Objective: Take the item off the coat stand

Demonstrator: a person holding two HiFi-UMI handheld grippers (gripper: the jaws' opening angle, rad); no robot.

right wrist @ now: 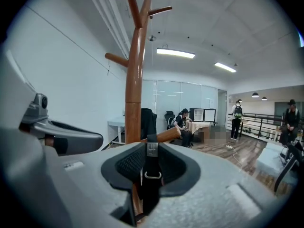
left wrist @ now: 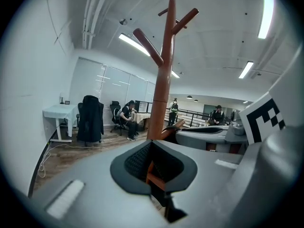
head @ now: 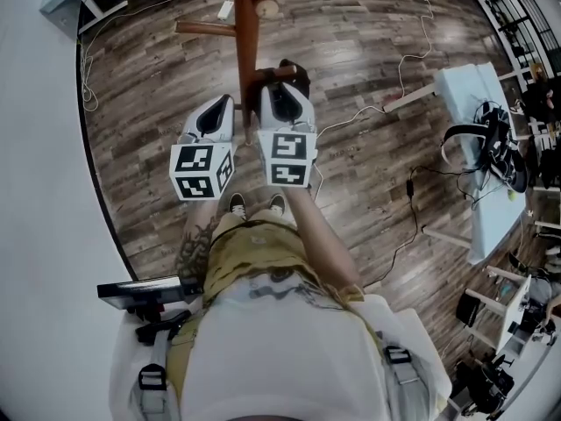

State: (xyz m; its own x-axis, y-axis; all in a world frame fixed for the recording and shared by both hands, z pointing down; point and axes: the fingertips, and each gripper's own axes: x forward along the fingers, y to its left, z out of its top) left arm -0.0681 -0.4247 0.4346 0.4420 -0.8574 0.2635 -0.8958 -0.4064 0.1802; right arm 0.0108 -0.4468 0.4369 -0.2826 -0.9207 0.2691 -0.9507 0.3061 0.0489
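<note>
The reddish wooden coat stand (head: 248, 42) rises right in front of me, with its pole (left wrist: 164, 80) and upper pegs also in the right gripper view (right wrist: 134, 70). A black strap (right wrist: 151, 167) with a metal ring and buckle hangs by a low peg (right wrist: 164, 136); the dark item (head: 295, 70) shows beside the pole. My right gripper (right wrist: 151, 161) is shut on that strap, its pads against both edges. My left gripper (left wrist: 153, 164), just left of the pole (head: 221, 105), stands slightly open with only the stand's wood showing through the gap.
Cables (head: 412, 191) trail over the wooden floor. A white table (head: 478, 103) with gear stands at the right. Farther off are a white desk (left wrist: 59, 113), a chair draped in a dark jacket (left wrist: 90, 120), seated people (left wrist: 127, 120) and a railing (right wrist: 259, 125).
</note>
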